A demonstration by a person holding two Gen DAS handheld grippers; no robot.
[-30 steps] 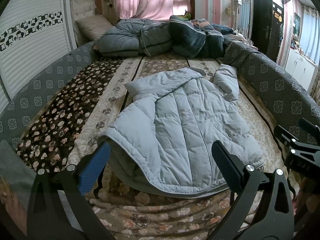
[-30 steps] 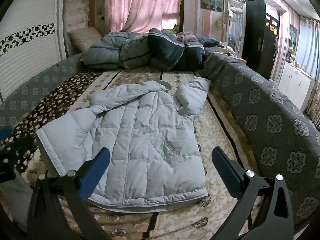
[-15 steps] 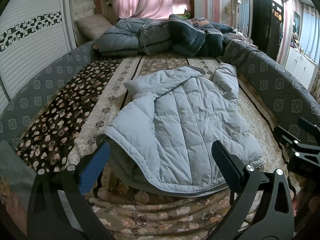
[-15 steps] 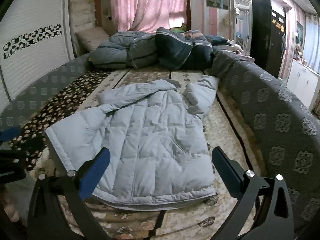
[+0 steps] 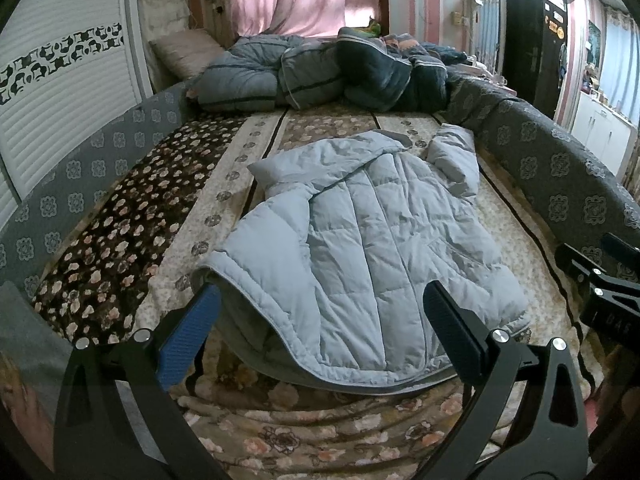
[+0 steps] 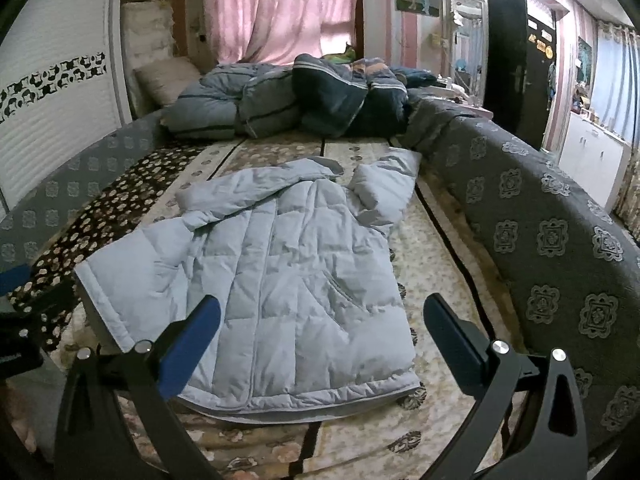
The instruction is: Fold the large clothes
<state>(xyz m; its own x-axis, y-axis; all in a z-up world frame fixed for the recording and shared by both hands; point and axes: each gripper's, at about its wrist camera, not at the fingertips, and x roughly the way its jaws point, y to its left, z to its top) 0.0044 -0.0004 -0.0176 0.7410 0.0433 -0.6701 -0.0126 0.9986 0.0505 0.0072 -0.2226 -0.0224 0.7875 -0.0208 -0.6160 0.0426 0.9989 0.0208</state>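
Note:
A large light-blue quilted down jacket (image 5: 360,248) lies spread front-up on the floral bedspread, hem toward me, sleeves folded near the collar. It also shows in the right wrist view (image 6: 272,280). My left gripper (image 5: 320,320) is open and empty, hovering over the jacket's near hem, left side. My right gripper (image 6: 320,328) is open and empty above the hem's right part. The right gripper shows at the right edge of the left wrist view (image 5: 600,292).
A pile of rolled quilts (image 5: 320,72) and a pillow (image 5: 184,50) lie at the far end of the bed. A grey patterned padded rail (image 6: 540,240) runs along the right side and another (image 5: 80,184) along the left. A white wardrobe (image 5: 60,80) stands left.
Both grippers have shifted slightly toward the jacket's hem; the view has crept forward. The jacket has not moved and both grippers stay open.

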